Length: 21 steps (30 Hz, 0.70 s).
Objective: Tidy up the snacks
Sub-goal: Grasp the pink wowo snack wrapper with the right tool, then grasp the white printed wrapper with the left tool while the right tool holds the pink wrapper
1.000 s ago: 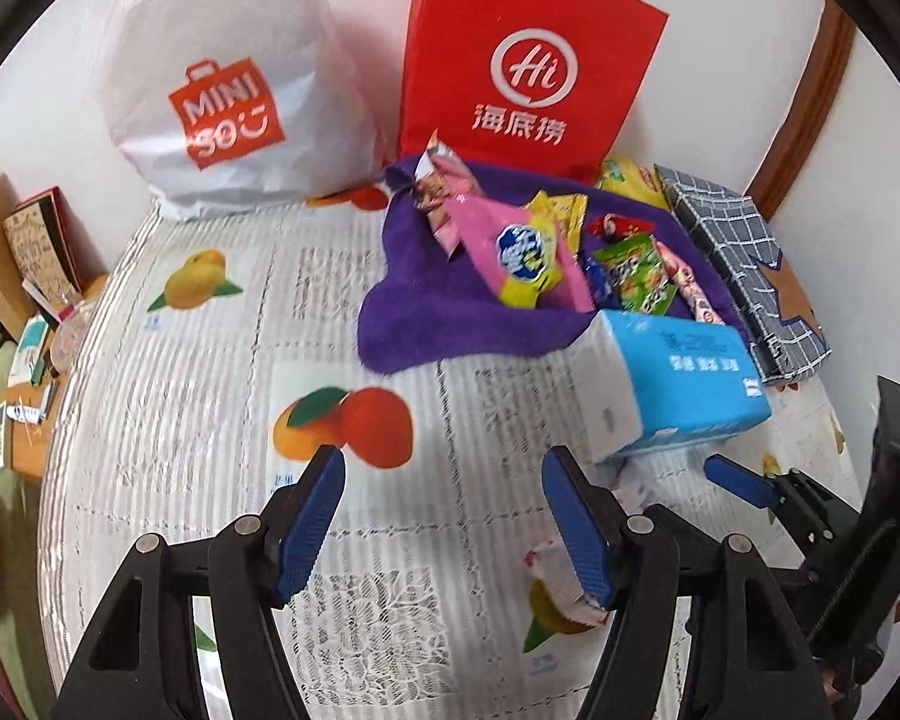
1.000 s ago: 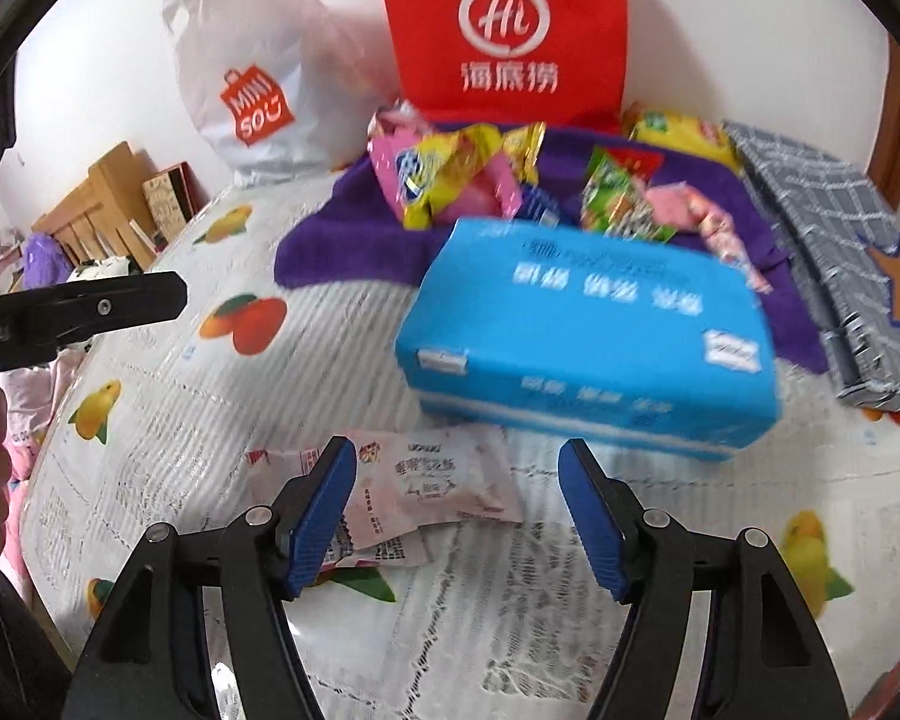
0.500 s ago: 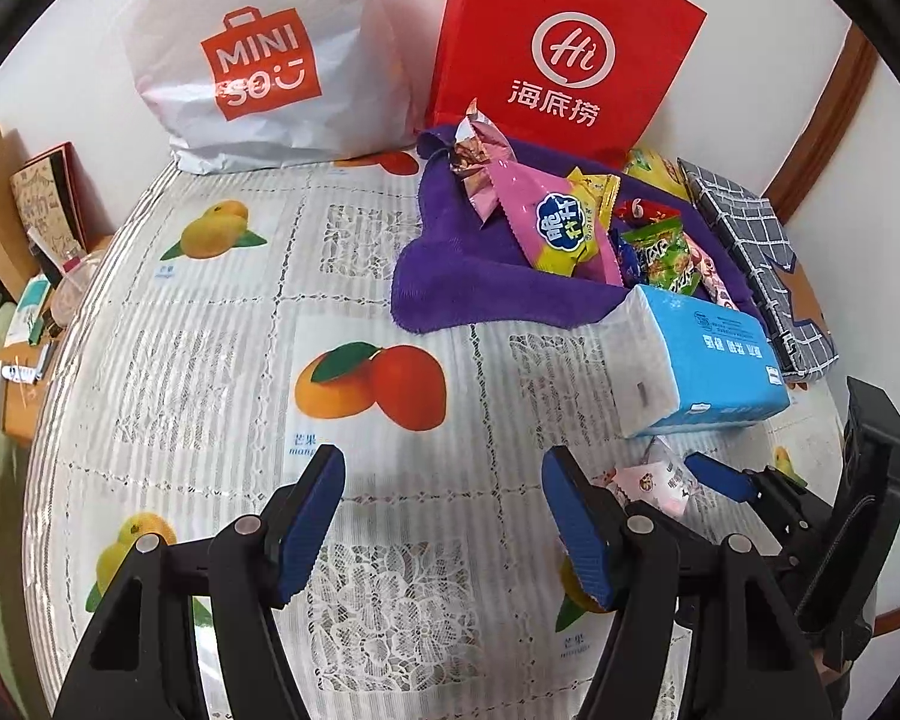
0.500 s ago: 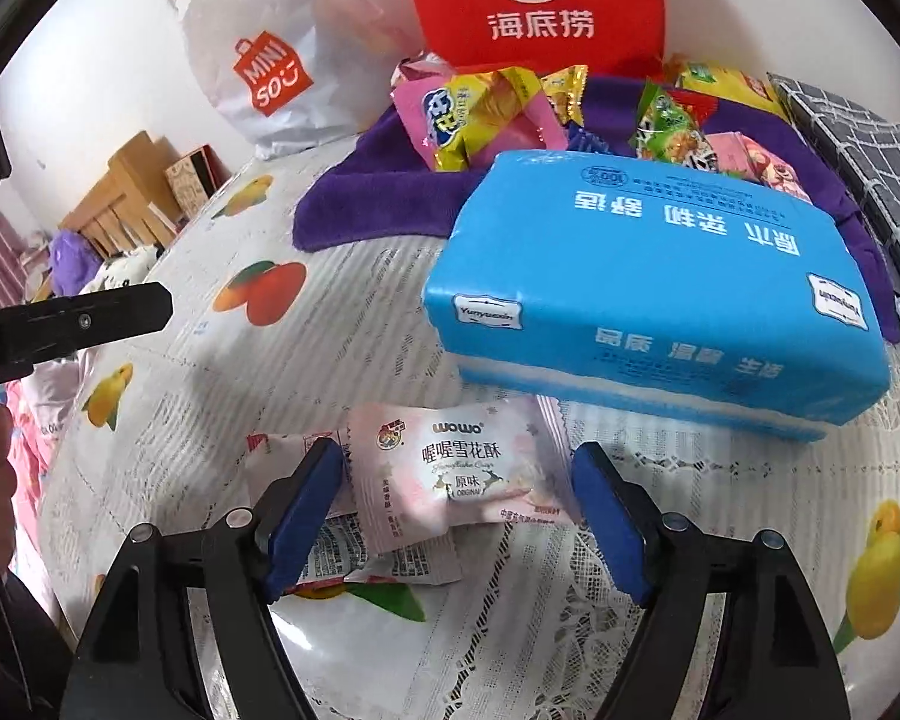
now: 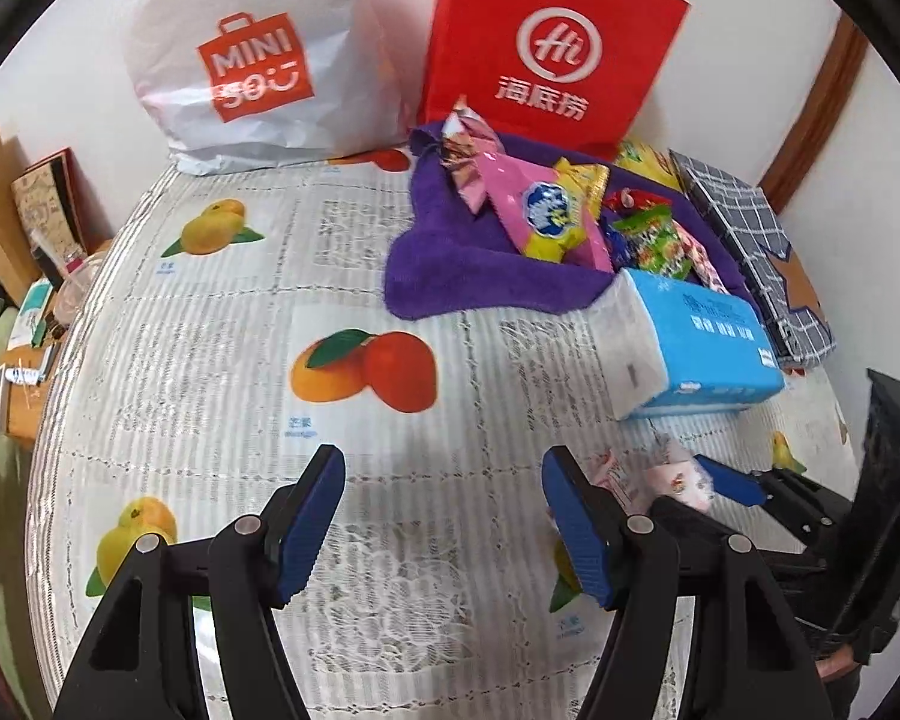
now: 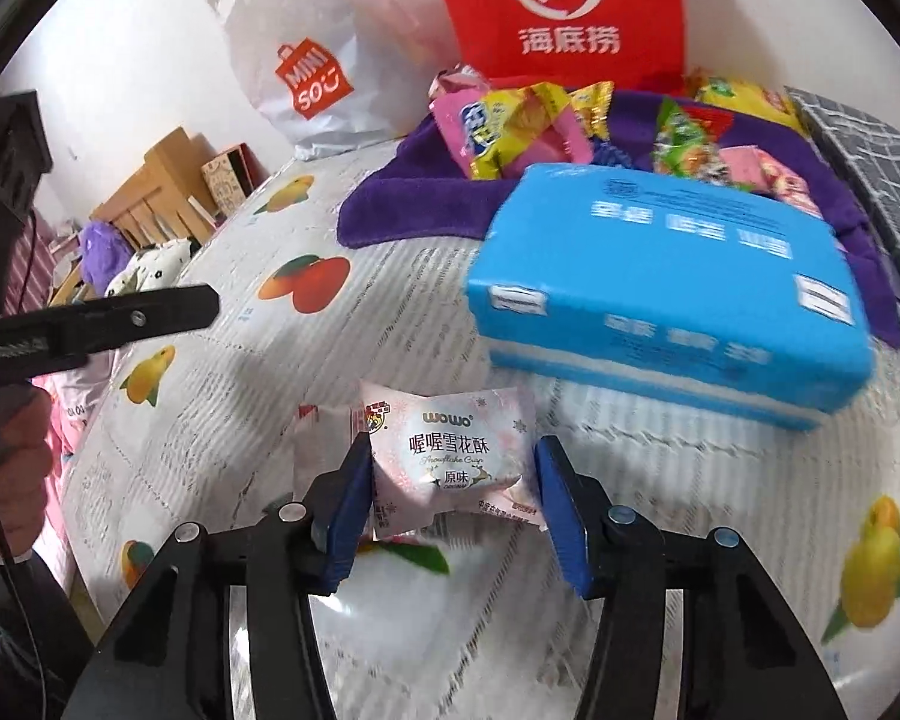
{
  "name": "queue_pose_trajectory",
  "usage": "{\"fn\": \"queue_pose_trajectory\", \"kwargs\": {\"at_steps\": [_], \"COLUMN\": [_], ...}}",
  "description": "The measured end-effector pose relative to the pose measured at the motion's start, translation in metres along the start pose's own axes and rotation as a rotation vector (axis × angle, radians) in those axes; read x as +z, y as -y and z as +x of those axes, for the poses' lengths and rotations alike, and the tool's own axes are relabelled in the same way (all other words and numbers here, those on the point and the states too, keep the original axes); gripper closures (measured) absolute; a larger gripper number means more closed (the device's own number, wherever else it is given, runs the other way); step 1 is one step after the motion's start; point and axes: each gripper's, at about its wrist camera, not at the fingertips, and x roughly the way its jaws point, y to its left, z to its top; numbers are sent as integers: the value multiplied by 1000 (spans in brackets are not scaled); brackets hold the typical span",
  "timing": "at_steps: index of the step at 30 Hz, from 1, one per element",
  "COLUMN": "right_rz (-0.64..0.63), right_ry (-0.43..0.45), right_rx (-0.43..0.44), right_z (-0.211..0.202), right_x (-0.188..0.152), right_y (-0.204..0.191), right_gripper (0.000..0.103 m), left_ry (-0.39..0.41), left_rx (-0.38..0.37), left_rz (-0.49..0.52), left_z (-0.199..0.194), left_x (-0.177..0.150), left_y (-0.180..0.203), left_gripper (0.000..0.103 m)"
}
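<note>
A pink "wowo" snack packet (image 6: 456,462) lies on the fruit-print tablecloth, between the fingers of my right gripper (image 6: 453,507), whose pads touch or nearly touch its two ends. The packet also shows in the left wrist view (image 5: 669,477). A second pale packet (image 6: 324,441) lies under it to the left. My left gripper (image 5: 444,519) is open and empty above the cloth. A pile of snacks (image 5: 576,219) lies on a purple towel (image 5: 450,276) at the back.
A blue tissue pack (image 6: 672,294) lies just behind the pink packet. A red Hi bag (image 5: 546,42) and a white Miniso bag (image 5: 258,54) stand against the wall. A grey checked box (image 5: 750,252) lies at the right. The table's left edge (image 5: 48,372) drops to clutter.
My right gripper moved forward over the pink packet and its fingers narrowed around it. My left gripper drew back a little and stayed open.
</note>
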Motion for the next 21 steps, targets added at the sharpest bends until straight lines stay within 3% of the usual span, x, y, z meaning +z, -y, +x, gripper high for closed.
{"fn": "queue_pose_trajectory", "kwargs": {"at_steps": [6,11,21], "right_rz": [1,17,100], "right_ry": [50,78,74], "right_rx": [-56,-152,-205], "right_z": [-35,-61,-75], "right_x": [-15,-30,-54], "right_y": [15,39,80], "right_gripper": [50,50,50], "left_ry": [-23,-59,-164], "left_rx": [-66,-127,-192], "left_rz": [66,139,188], "left_z": [12,31,50], "left_x": [-2,-10,-32], "left_y": [35,67,86], "left_gripper": [37,37,37]}}
